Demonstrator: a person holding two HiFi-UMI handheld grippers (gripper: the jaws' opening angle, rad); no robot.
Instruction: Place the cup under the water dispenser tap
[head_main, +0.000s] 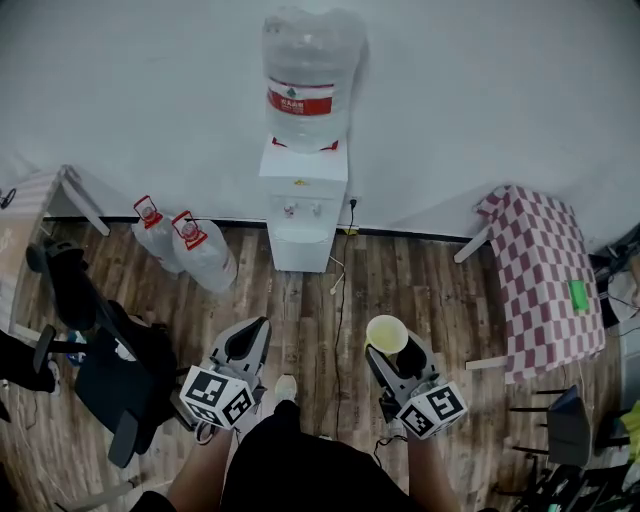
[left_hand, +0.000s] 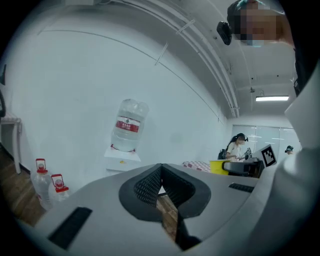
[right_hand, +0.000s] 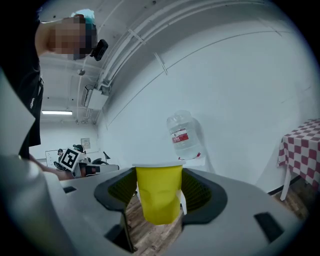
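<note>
Cup (right_hand: 159, 192) upright, pinched between the right gripper's (head_main: 392, 350) fingers, well short of the dispenser (head_main: 303, 245). Left gripper (left_hand: 160, 170) fingers pressed together, empty. Cup wall looks dented, I think: squeeze harder and it buckles; ease off and it drops short of the tap (head_main: 291, 210).

**Left gripper closed and empty, dispenser ahead**

I see my left gripper (left_hand: 161, 174) with its jaws together at the tips and nothing between them. The wooden floor (left_hand: 169, 215) shows through the gap below. Beyond, the water dispenser (left_hand: 122, 159) stands against the white wall, its big bottle (left_hand: 129, 125) on top. Two red-capped spare bottles (left_hand: 42, 181) stand on the floor to its left, close together. Far right, the right gripper (left_hand: 226, 168) holds a yellow cup (left_hand: 218, 167).
</note>
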